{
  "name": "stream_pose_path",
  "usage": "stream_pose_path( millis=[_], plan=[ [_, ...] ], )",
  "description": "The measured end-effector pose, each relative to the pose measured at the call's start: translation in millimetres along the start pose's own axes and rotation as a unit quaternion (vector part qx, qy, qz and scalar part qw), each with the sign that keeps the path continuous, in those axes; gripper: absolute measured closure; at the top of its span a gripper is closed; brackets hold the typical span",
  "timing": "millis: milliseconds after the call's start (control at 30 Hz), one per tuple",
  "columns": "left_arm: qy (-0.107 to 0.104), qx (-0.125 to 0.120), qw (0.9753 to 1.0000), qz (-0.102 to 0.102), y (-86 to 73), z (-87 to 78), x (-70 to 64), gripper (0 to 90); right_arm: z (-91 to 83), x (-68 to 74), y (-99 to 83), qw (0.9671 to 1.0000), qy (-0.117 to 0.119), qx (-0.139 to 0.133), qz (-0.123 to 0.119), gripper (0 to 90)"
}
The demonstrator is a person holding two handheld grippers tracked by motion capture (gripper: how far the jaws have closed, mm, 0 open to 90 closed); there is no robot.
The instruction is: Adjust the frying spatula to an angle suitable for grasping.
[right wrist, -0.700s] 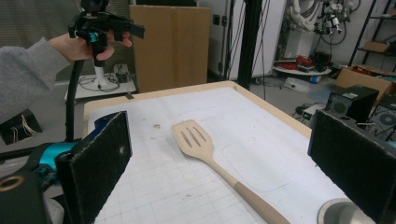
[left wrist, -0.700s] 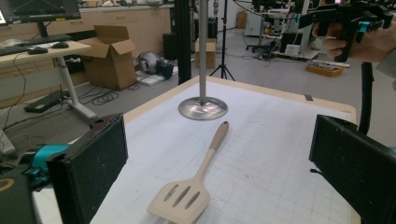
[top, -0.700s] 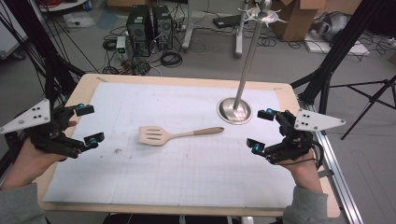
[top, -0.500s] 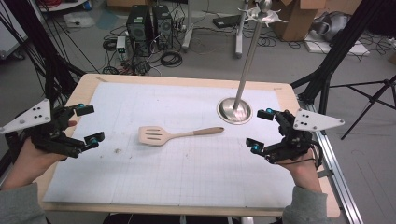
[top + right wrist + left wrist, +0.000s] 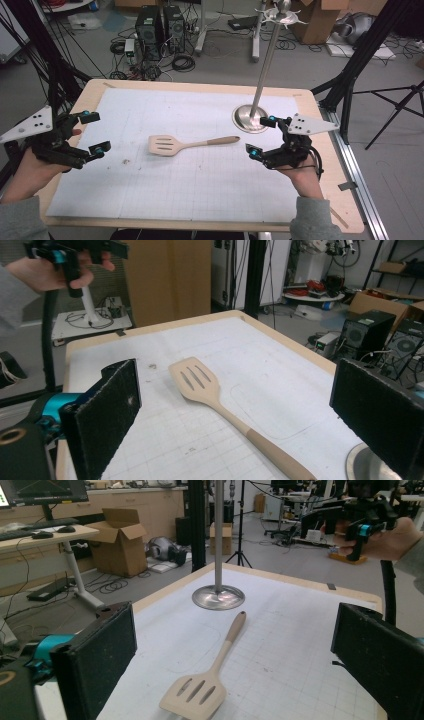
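Note:
A pale wooden slotted spatula (image 5: 187, 145) lies flat mid-table, blade to the left and handle pointing right toward the round base (image 5: 248, 119) of a metal stand whose pole (image 5: 262, 75) rises tall. My left gripper (image 5: 96, 132) hovers open at the table's left side, well apart from the blade. Its own view shows the spatula (image 5: 210, 675) between its wide jaws, and the stand base (image 5: 218, 597) beyond. My right gripper (image 5: 262, 136) is open just right of the handle tip, in front of the stand base. From it the spatula (image 5: 210, 390) lies ahead.
A white gridded mat (image 5: 200, 185) covers the wooden table (image 5: 330, 200). Black frame legs (image 5: 350, 85) stand at the right and left edges. On the floor beyond are computer towers (image 5: 160, 25), cables and cardboard boxes (image 5: 315, 20).
My right gripper has shifted a little left, closer to the spatula's handle tip. The left gripper and the spatula have stayed put.

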State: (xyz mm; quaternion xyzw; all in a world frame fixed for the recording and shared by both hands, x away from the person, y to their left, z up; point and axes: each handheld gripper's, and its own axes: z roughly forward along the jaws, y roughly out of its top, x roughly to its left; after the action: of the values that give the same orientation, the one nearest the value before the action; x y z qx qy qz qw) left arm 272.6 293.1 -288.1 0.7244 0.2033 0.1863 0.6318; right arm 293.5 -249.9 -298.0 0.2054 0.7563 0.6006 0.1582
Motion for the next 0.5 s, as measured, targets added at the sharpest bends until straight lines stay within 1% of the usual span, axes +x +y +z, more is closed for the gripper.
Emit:
stream_pose_path(
  millis=[67, 100, 167, 200, 233, 267, 300, 333, 367, 400, 433, 467, 500],
  plan=[
    [0.0, -0.001, 1.0, 0.0, -0.2, -1.5, -0.2, 4.8, 3.3, 0.0, -1.1, 1.0, 0.0, -0.003, 0.002, 5.2],
    [0.0, -0.002, 1.0, -0.001, 0.1, -3.0, -0.3, 4.9, 10.8, 0.3, -3.2, 1.0, -0.001, -0.001, 0.005, 5.3],
    [0.002, -0.005, 1.0, -0.002, -0.2, -4.2, 0.1, 4.8, 19.4, 1.2, -5.1, 1.0, -0.001, 0.009, 0.001, 5.3],
    [0.002, -0.005, 1.0, -0.002, -0.2, -4.2, 0.1, 4.9, 19.4, 1.2, -5.1, 1.0, -0.001, 0.009, 0.001, 5.3],
    [0.002, -0.006, 1.0, -0.004, -0.8, -5.0, 0.8, 4.8, 28.7, 1.5, -7.6, 0.9998, 0.003, 0.018, -0.002, 7.4],
    [0.002, -0.006, 1.0, -0.004, -0.8, -5.0, 0.8, 4.9, 28.7, 1.5, -7.6, 0.9998, 0.003, 0.018, -0.002, 7.4],
    [0.003, -0.005, 1.0, -0.006, -1.4, -5.9, 1.3, 4.8, 37.8, -0.4, -11.4, 0.9996, 0.015, 0.022, 0.003, 16.3],
    [0.003, -0.005, 1.0, -0.006, -1.4, -5.9, 1.3, 4.8, 37.8, -0.4, -11.4, 0.9996, 0.015, 0.022, 0.003, 16.3],
    [0.003, -0.006, 0.9999, -0.009, -1.9, -6.7, 1.5, 4.8, 45.5, -1.8, -15.7, 0.9991, 0.028, 0.032, 0.004, 17.3],
    [0.003, -0.006, 0.9999, -0.009, -1.9, -6.7, 1.5, 4.9, 45.5, -1.8, -15.7, 0.9991, 0.028, 0.032, 0.004, 17.3],
    [0.003, -0.005, 1.0, -0.008, -1.8, -7.5, 1.9, 4.9, 49.3, -2.6, -17.9, 0.9989, 0.029, 0.036, 0.007, 17.4],
    [0.004, -0.007, 0.9999, -0.008, -2.0, -8.4, 2.0, 4.8, 55.6, -3.8, -21.3, 0.9985, 0.033, 0.04, 0.017, 17.9],
    [0.003, -0.006, 0.9999, -0.009, -2.0, -8.8, 1.9, 4.8, 58.5, -4.2, -22.6, 0.9984, 0.034, 0.04, 0.021, 19.4]
  ],
)
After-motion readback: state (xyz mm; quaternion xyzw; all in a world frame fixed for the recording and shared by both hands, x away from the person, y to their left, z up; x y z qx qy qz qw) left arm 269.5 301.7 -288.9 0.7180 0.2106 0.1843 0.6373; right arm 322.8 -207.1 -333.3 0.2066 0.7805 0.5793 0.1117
